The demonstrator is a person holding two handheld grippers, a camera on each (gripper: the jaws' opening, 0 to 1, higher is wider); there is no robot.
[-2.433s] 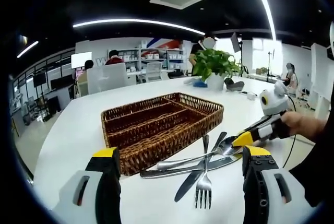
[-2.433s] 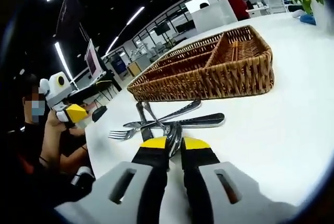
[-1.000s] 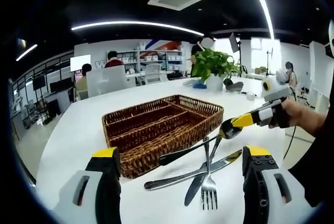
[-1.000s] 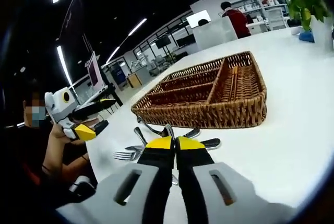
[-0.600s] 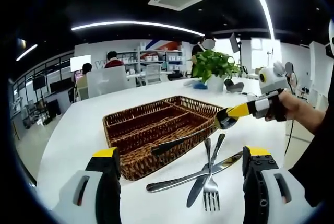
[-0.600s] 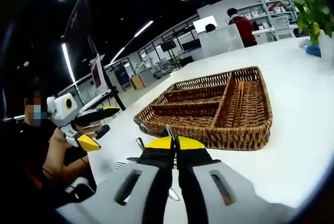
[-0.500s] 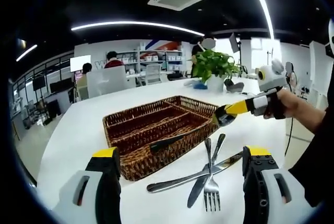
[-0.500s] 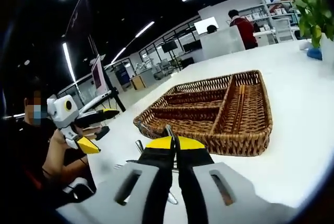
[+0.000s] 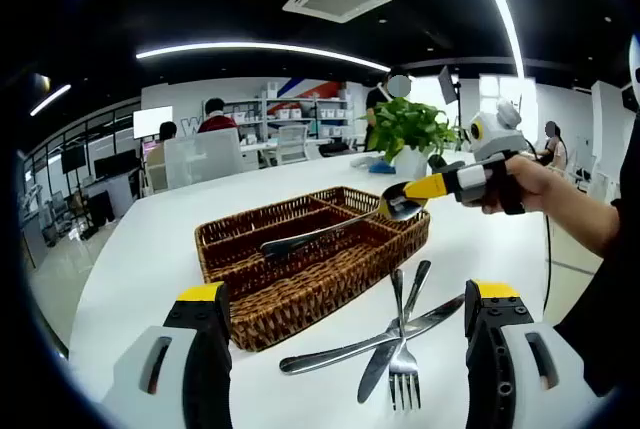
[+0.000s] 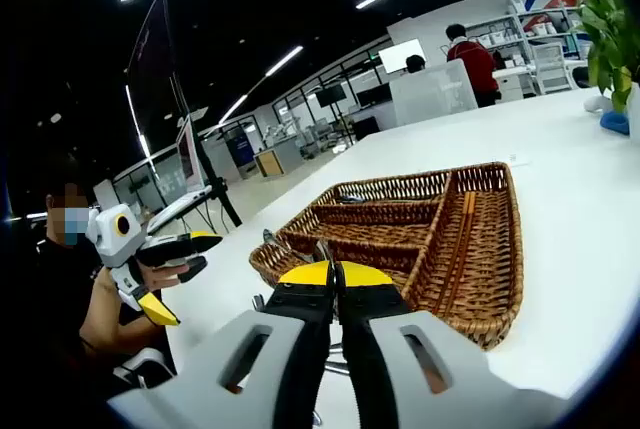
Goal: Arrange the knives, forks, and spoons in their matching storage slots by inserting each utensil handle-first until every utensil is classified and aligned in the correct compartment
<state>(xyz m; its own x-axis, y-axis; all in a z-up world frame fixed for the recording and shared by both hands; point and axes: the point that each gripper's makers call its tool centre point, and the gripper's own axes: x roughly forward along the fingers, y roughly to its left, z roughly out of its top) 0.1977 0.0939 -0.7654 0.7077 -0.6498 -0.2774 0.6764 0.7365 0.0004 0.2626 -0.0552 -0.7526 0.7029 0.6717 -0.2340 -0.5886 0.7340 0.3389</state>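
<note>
A brown wicker basket (image 9: 250, 294) with long compartments sits on the white table; it is also in the right gripper view (image 10: 470, 249). My right gripper (image 9: 418, 188) comes in from the right, shut on the bowl end of a spoon (image 9: 310, 235). The spoon's handle hangs above the basket's compartments, pointing left. In the right gripper view my right gripper (image 10: 335, 271) is shut, with the spoon (image 10: 285, 249) poking out ahead. A fork (image 9: 400, 369), a knife (image 9: 378, 369) and another long utensil (image 9: 330, 353) lie crossed in front of the basket. My left gripper (image 9: 347, 294) is open and empty, near the table's front; it also shows here (image 10: 178, 274).
A potted plant (image 9: 412, 134) stands beyond the basket with small items beside it. The table (image 9: 130, 269) curves away on the left. People, shelves and chairs are far behind. A person's hand (image 9: 525, 184) holds the right gripper.
My right gripper has lifted the spoon off the pile and carried it up and left, over the basket. The other utensils stay on the table. My left gripper stays open.
</note>
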